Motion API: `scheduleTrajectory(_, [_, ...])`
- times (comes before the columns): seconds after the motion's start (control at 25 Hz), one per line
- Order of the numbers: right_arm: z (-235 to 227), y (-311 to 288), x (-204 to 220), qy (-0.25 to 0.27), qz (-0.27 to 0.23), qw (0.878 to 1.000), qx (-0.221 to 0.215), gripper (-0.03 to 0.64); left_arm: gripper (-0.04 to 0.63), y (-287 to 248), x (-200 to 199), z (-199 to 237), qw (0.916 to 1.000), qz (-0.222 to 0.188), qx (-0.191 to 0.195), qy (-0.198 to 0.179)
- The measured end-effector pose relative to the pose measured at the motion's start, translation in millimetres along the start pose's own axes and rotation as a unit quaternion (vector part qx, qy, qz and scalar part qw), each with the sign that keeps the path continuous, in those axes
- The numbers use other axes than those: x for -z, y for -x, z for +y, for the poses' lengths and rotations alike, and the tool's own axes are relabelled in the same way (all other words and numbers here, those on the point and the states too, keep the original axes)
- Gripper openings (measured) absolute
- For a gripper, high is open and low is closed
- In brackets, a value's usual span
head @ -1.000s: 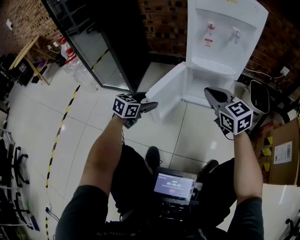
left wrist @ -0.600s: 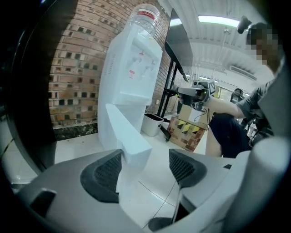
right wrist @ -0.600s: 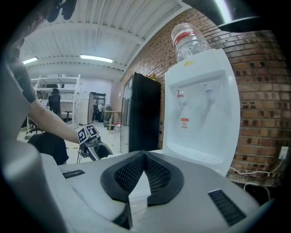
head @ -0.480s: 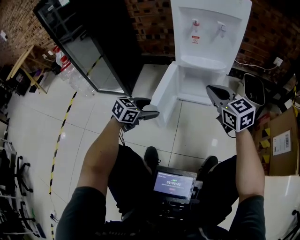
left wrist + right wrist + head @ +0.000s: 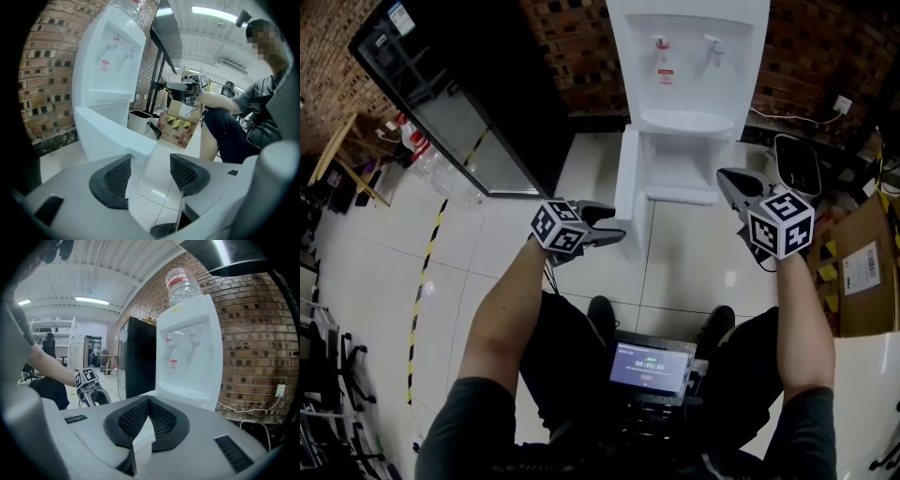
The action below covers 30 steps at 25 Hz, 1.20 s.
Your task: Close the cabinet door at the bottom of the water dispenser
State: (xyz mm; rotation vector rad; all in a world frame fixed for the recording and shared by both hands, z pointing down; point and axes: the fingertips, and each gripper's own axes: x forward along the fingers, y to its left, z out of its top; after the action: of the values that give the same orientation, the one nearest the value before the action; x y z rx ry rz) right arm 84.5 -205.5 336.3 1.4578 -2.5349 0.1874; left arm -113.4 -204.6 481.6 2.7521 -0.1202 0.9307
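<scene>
The white water dispenser stands against the brick wall, with a bottle on top. Its bottom cabinet door stands open, swung out toward me and seen almost edge-on. My left gripper is low beside the door's outer edge; whether it touches is unclear. In the left gripper view the door's free corner shows in the gap of the left gripper. The jaws have just been closing a little but stand open, pads off the door. My right gripper hovers right of the cabinet opening, shut and empty.
A tall black glass-fronted cabinet stands left of the dispenser. A waste bin and a cardboard box are on the right. Yellow-black tape runs along the tiled floor on the left. A screen device hangs at my waist.
Both grippers have moved closer to the dispenser. The left one has rolled and come up to the door's outer edge. The door now shows more edge-on, and the dispenser sits nearer the middle.
</scene>
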Motion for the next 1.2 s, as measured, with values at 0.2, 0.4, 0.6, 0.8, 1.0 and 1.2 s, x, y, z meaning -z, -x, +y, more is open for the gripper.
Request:
scheduleTrajectory(0.2, [-21, 17, 1, -0.016, -0.012, 1.0, 0.022, 0.0, 0.296, -22, -14, -16, 0.9988, 0.003, 0.047, -0.012])
scheduleTrajectory(0.4, [-35, 30, -4, -0.03, -0.029, 0.998, 0.038, 0.0, 0.272, -43, -29, -24, 0.9971, 0.01, 0.064, -0.04])
scheduleTrajectory(0.6, [-49, 41, 4, -0.035, -0.026, 0.998, 0.05, 0.0, 0.165, -64, -44, -19, 0.9959, 0.017, 0.042, -0.079])
scheduleTrajectory(0.8, [-70, 52, 10, -0.048, -0.028, 0.996, 0.073, 0.0, 0.086, -85, -61, -14, 0.9936, 0.009, 0.018, -0.111])
scheduleTrajectory(1.0, [-83, 61, 20, -0.048, -0.022, 0.995, 0.083, 0.0, 0.077, -104, -82, -14, 0.9924, -0.008, 0.01, -0.122])
scheduleTrajectory(1.2, [-100, 68, 29, -0.057, -0.019, 0.994, 0.094, 0.0, 0.075, -123, -97, -10, 0.9916, -0.015, 0.004, -0.128])
